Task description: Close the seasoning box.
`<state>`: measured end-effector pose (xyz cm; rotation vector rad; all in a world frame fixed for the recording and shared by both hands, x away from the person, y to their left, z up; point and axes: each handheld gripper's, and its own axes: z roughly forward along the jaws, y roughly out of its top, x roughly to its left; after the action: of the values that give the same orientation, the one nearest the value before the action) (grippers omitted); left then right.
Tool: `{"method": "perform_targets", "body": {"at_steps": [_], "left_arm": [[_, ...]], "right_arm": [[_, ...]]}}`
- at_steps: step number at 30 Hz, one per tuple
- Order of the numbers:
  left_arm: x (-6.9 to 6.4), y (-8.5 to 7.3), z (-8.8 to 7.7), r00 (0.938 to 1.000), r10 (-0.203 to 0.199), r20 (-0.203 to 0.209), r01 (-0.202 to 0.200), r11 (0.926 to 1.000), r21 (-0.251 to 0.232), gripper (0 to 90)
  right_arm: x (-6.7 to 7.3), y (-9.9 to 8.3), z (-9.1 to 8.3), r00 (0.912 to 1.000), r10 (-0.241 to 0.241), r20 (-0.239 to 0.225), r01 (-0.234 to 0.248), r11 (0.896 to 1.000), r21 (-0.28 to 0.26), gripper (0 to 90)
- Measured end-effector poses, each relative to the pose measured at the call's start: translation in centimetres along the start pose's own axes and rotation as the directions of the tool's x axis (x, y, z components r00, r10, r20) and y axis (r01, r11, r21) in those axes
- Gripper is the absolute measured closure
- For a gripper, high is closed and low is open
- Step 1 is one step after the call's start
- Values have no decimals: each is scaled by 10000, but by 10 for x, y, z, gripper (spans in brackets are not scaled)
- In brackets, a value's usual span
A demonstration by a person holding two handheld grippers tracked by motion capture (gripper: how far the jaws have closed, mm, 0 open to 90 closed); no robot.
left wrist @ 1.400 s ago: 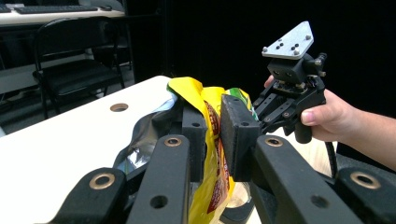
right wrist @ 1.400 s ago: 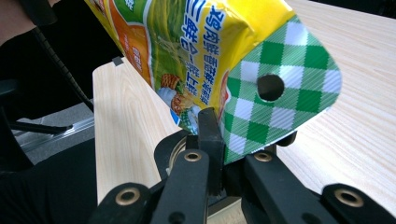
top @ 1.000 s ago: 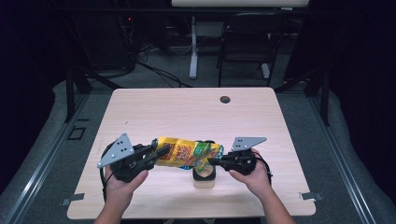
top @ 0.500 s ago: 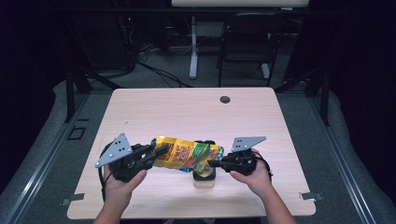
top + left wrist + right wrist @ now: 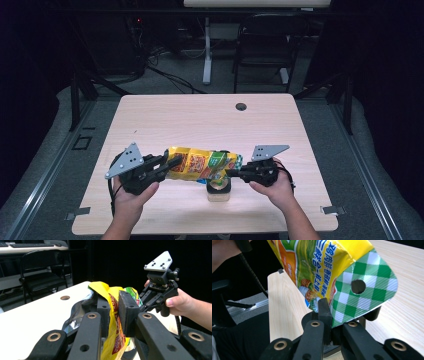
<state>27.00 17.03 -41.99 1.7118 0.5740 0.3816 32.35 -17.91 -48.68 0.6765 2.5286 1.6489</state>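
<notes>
Left gripper (image 5: 172,162): clamped on snack bag (image 5: 202,164) | right gripper (image 5: 231,173): pinching opposite checkered end | bag: lengthwise between both, above small jar (image 5: 219,189) near table's (image 5: 200,120) front edge

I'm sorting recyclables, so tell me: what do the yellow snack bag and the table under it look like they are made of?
The snack bag looks like thin, glossy printed plastic film; it creases and shows a silvery, foil-like inside at its torn end. The table looks like pale wood-grain laminate or veneer with a matte finish; which one the look leaves open.
</notes>
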Motion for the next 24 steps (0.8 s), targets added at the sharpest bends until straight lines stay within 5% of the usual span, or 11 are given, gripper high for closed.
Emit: {"method": "perform_targets", "body": {"at_steps": [24], "left_arm": [[-3,2,3,9998,175,50,-176,9998,45,801]], "right_arm": [[0,-1,1,9960,-62,891,84,9997,-244,896]]}}
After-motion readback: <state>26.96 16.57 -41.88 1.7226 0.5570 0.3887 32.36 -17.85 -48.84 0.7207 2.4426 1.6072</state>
